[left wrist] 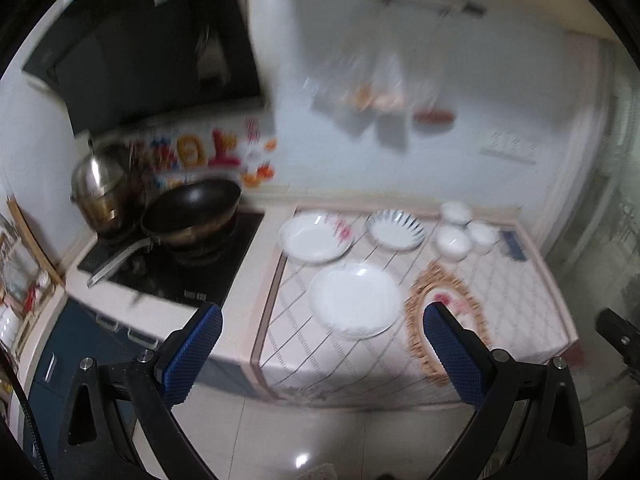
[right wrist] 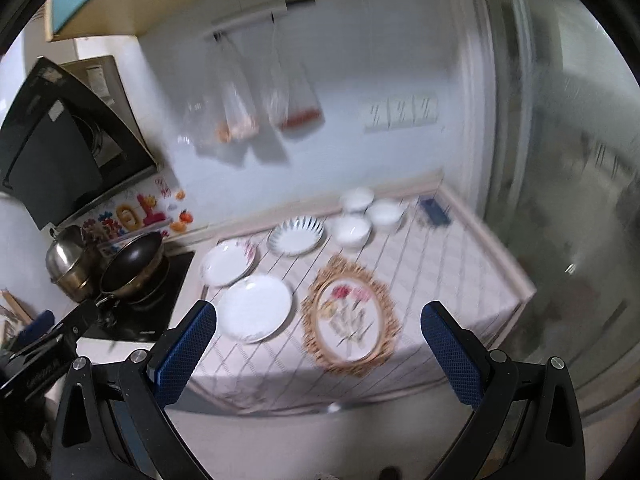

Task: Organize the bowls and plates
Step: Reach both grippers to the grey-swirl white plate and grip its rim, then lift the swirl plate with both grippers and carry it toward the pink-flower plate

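On a counter with a diamond-patterned cloth (left wrist: 500, 292) (right wrist: 440, 276) lie a plain white plate (left wrist: 356, 300) (right wrist: 256, 307), a flower-printed plate (left wrist: 316, 238) (right wrist: 229, 262) and a blue-striped plate (left wrist: 396, 229) (right wrist: 295, 236). Three white bowls (left wrist: 454, 242) (right wrist: 352, 231) cluster at the back. A gold-framed oval placemat (left wrist: 460, 308) (right wrist: 350, 318) lies in front. My left gripper (left wrist: 320, 316) and right gripper (right wrist: 318, 316) are both open and empty, held above the floor, short of the counter's front edge.
A black wok (left wrist: 192, 208) (right wrist: 134, 266) and a steel pot (left wrist: 100, 188) (right wrist: 68, 262) sit on the hob at the left, under a range hood (left wrist: 144, 40). Plastic bags (right wrist: 240, 120) hang on the wall. A small blue object (left wrist: 514, 244) (right wrist: 434, 210) lies at the counter's back right.
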